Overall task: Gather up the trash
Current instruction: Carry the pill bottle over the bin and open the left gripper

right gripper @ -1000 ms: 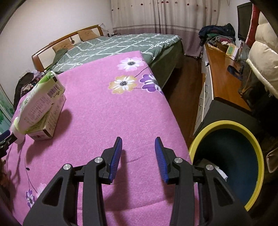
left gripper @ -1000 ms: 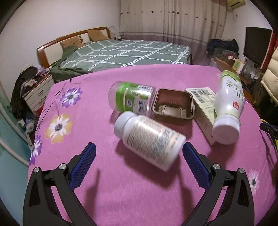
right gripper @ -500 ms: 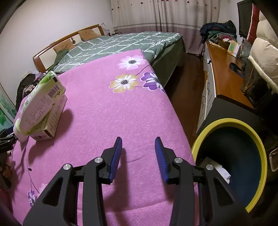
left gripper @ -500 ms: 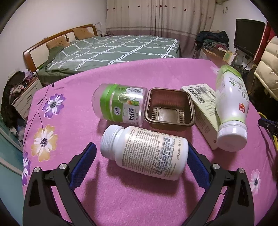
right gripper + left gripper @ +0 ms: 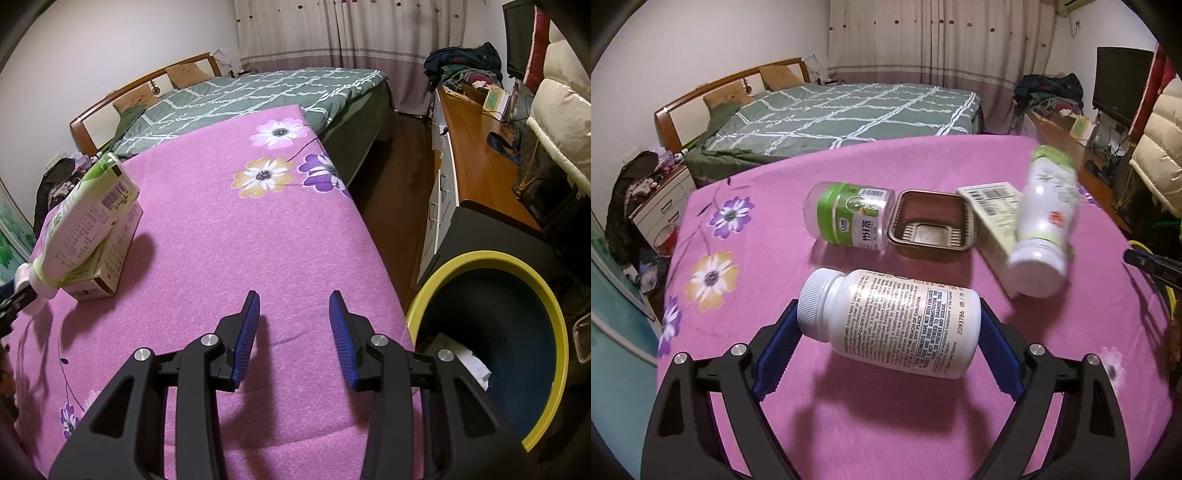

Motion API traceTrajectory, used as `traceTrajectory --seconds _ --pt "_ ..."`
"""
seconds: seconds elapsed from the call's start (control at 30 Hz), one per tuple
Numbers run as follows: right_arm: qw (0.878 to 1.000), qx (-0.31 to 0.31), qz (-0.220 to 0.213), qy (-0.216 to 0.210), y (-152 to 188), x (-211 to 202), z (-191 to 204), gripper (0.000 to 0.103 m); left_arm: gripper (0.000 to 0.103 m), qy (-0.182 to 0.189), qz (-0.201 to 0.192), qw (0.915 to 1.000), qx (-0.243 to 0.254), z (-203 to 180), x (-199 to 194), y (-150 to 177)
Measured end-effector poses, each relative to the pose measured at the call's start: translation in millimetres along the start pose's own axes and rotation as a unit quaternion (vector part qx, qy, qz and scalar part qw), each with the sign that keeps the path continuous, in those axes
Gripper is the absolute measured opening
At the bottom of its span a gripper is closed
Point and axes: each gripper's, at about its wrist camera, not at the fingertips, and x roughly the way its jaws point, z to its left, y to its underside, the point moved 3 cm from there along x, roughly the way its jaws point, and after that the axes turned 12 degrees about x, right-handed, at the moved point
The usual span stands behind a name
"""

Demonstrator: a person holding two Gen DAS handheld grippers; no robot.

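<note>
A white pill bottle lies crosswise between the blue pads of my left gripper. The jaws are closing, one pad against the cap and the other against the base, and the bottle's shadow falls on the pink cloth below it. Beyond lie a clear jar with a green label, a brown plastic tray, and a carton with a white-and-green drink bottle leaning on it. My right gripper stands open over the cloth with nothing between its fingers, beside a yellow-rimmed bin.
The pink flowered table cloth ends at an edge just right of my right gripper. The bin stands on the floor below that edge, with white paper inside. A bed lies behind, and a wooden desk runs along the right.
The left jaws have narrowed onto the pill bottle, which has turned from slanted to crosswise and now sits between the pads. The right gripper has stayed still.
</note>
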Motion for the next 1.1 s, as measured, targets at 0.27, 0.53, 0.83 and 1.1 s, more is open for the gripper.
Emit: traceTrajectory --seconds 0.27,0.53,0.83,1.1 --pt "1.0 -0.008 -0.024 0.017 10.1 -21.9 -11.5 0.038 0.088 0.016 -0.022 0.9995 0.015 -44.0 -56.1 3.5" --pt "0.996 0.03 -0.07 0.041 23.7 -83.3 -69.8 0.045 0.088 0.094 -0.044 0.9924 0.067 -136.5 -70.7 -27.4" --pt "0.987 0.076 -0.113 0.085 39.7 -137.4 -137.4 0.047 0.088 0.176 -0.056 0.9707 0.154 -276.7 -58.5 -79.7" --pt "0.977 0.129 -0.123 0.116 52.4 -159.8 -196.4 0.047 0.088 0.206 -0.043 0.9557 0.205 -387.2 -16.5 -116.1"
